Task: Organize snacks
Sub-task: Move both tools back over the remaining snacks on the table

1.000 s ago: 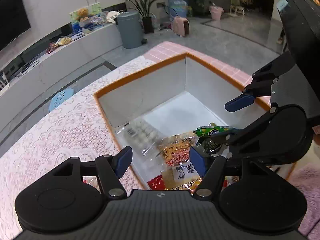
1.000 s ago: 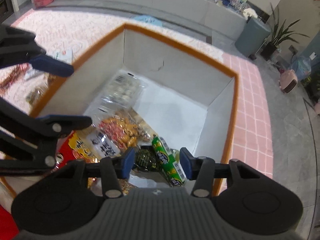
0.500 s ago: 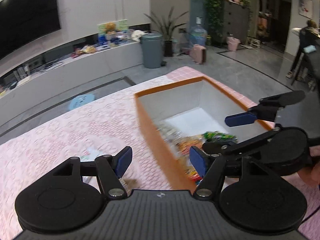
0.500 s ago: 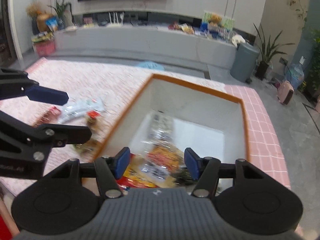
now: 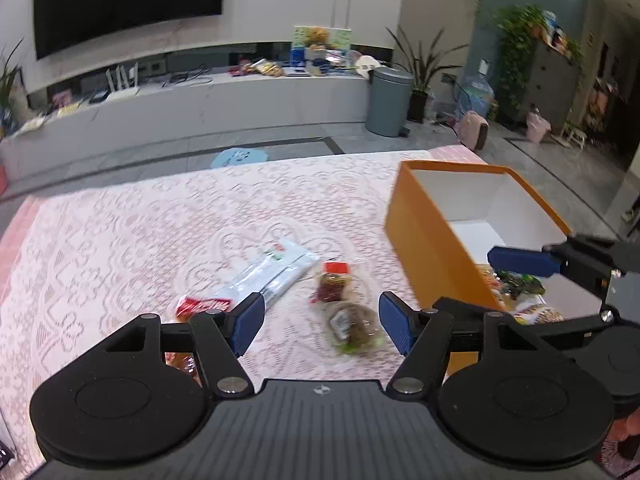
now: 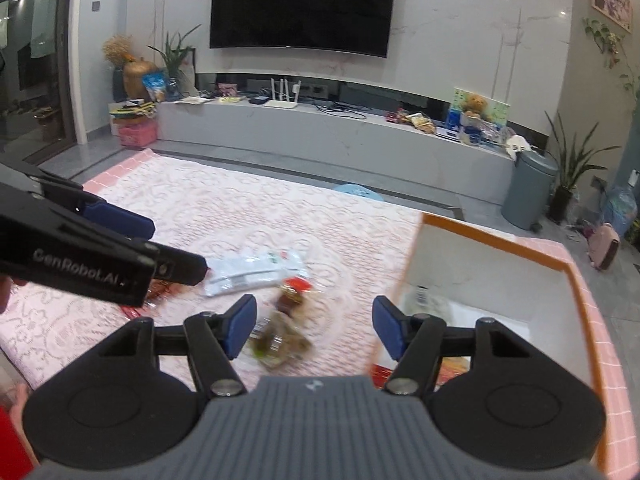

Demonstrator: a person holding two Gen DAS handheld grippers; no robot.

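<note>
Both grippers have swung away from above the orange box since a second ago, when they looked straight down into it; now they face the loose snacks on the table.

Three snack packs lie close together on the pink lace tablecloth (image 5: 120,232), to the left of the box. Nearest is a round clear pack with greenish-brown contents (image 5: 354,328), blurred. Just beyond it sits a small dark pack with a red top (image 5: 332,282). A long white pouch (image 5: 276,272) lies at an angle to their left, with a red wrapper (image 5: 202,303) near its lower end.

The orange box (image 5: 432,240) stands open at the right, white inside, with several snacks (image 5: 520,282) already lying on its floor.

The left gripper (image 5: 322,322) hangs over the round pack with its blue pads spread apart, nothing between them. The right gripper (image 6: 314,322) has just been opening; its pads also stand apart and empty, over the round pack and the box's near corner. Each gripper reaches into the other's view beside the packs.

Beyond the table are a grey floor, a long low cabinet (image 6: 340,132) with clutter on top, a wall television (image 6: 300,4), a grey bin (image 6: 528,190) and potted plants.
</note>
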